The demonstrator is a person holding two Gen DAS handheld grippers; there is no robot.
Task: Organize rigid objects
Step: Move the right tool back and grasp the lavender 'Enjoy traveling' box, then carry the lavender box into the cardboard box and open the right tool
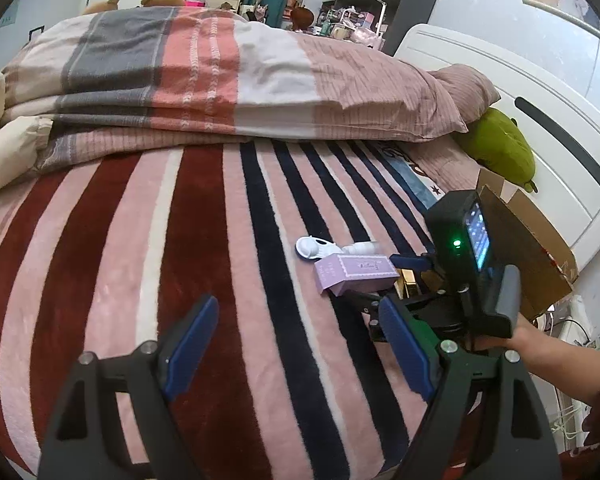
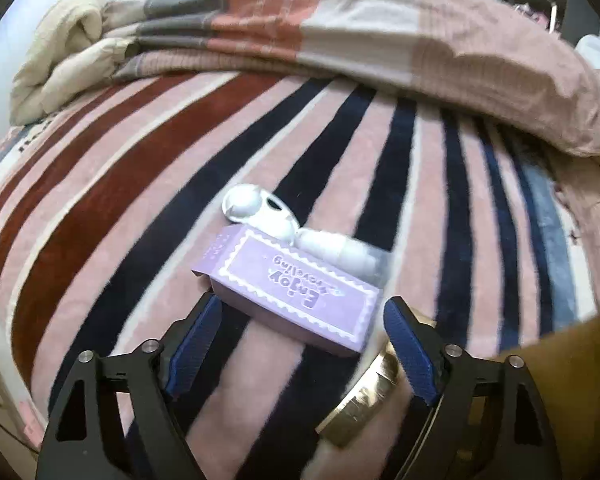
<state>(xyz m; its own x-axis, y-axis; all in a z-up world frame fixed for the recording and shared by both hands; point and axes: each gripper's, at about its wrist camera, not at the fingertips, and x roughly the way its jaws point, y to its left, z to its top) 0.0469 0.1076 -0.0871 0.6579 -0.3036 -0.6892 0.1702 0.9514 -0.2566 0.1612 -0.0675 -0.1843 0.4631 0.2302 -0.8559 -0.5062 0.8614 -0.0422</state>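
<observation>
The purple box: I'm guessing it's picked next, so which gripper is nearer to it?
Right. The right gripper is open with the purple box just ahead of its fingertips; the left gripper hangs open farther back over the striped blanket.

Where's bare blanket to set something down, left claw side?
Free: the red and pink stripes ahead of the open left claw, up to the folded quilt. Crowded: the right, where purple box, white bottle, right claw and cardboard box cluster.

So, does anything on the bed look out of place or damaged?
Nothing looks damaged or spilled. The purple box, a white bottle lying on its side, a white rounded item and a gold object lie huddled loosely on the striped blanket, not in the cardboard box. Both grippers are open.
</observation>
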